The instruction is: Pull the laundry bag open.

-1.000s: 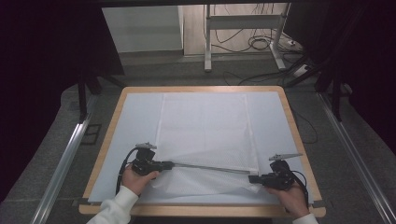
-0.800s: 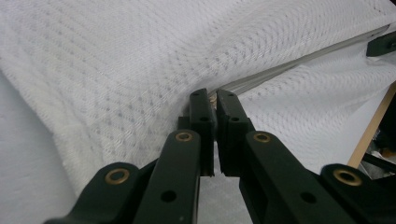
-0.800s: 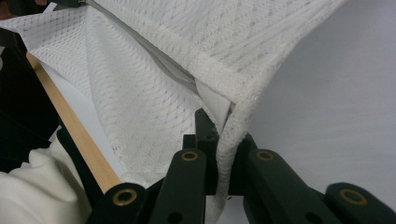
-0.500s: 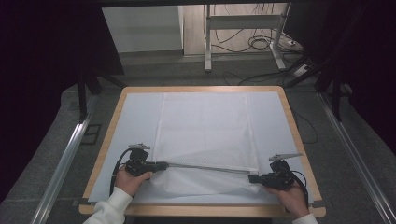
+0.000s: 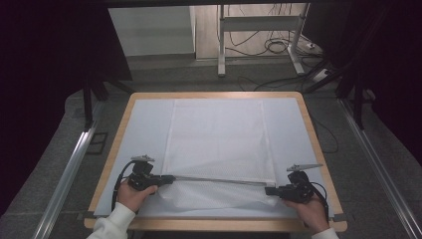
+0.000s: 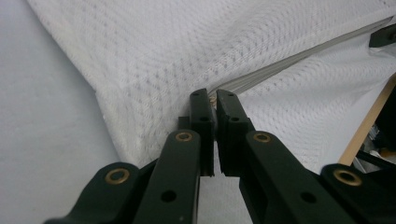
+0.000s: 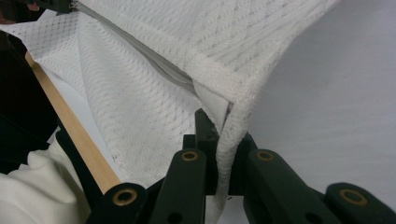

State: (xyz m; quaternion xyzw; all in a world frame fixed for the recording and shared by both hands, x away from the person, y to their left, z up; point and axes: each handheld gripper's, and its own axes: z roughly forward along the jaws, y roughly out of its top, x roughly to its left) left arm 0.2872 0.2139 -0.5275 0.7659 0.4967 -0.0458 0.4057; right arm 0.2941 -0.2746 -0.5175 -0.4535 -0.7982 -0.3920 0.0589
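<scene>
While both grippers, left (image 5: 166, 178) and right (image 5: 269, 190), stay clamped on the near corners of the white mesh cloth (image 5: 219, 142) lying on the table (image 5: 209, 94), the 2 hands should likely travel forward together, keeping the raised edge taut and level.
</scene>
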